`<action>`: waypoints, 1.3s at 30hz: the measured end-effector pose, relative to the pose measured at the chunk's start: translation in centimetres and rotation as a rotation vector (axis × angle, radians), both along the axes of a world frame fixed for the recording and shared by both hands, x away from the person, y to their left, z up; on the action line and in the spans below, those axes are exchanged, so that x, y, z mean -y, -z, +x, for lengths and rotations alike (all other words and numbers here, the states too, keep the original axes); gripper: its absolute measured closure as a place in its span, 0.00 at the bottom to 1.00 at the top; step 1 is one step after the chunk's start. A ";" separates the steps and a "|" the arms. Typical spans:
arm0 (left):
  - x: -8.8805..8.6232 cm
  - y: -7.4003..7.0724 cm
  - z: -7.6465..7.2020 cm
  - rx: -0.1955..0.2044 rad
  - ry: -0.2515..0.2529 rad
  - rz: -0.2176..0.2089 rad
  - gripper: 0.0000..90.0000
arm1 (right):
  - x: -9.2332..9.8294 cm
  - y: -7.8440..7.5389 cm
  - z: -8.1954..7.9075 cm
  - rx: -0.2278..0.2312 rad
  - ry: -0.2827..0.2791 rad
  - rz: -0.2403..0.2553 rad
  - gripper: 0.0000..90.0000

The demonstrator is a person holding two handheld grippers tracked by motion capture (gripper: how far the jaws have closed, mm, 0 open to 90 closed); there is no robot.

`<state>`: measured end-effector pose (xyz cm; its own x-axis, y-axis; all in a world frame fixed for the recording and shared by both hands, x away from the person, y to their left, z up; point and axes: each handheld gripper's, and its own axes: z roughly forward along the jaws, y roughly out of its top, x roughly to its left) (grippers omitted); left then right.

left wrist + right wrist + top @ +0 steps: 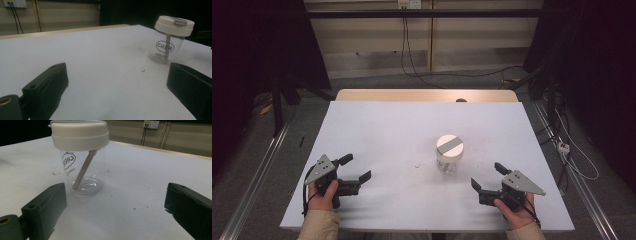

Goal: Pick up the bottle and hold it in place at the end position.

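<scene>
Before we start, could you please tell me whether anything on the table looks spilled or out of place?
Nothing serious: the lidded clear cup stands upright with its straw inside. Only a few dark specks dot the white table beside it.

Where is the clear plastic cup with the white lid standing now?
In the high view, the clear plastic cup with the white lid stands upright on the white table, right of centre, nearer the right tool than the left tool.

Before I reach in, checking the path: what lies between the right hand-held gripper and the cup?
Bare white table apart from tiny specks, per the right gripper view.
</scene>
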<state>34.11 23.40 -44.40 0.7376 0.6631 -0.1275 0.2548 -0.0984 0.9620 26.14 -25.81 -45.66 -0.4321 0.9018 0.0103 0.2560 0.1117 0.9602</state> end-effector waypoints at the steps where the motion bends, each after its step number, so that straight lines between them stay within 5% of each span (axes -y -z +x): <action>1: 0.1 0.0 0.0 -0.002 0.000 -0.004 0.04 | 0.0 0.0 0.0 0.000 0.001 0.001 0.04; 39: 0.2 0.0 0.0 0.002 0.011 -0.004 0.04 | -3.3 -0.6 3.6 -0.015 -0.110 -0.010 0.08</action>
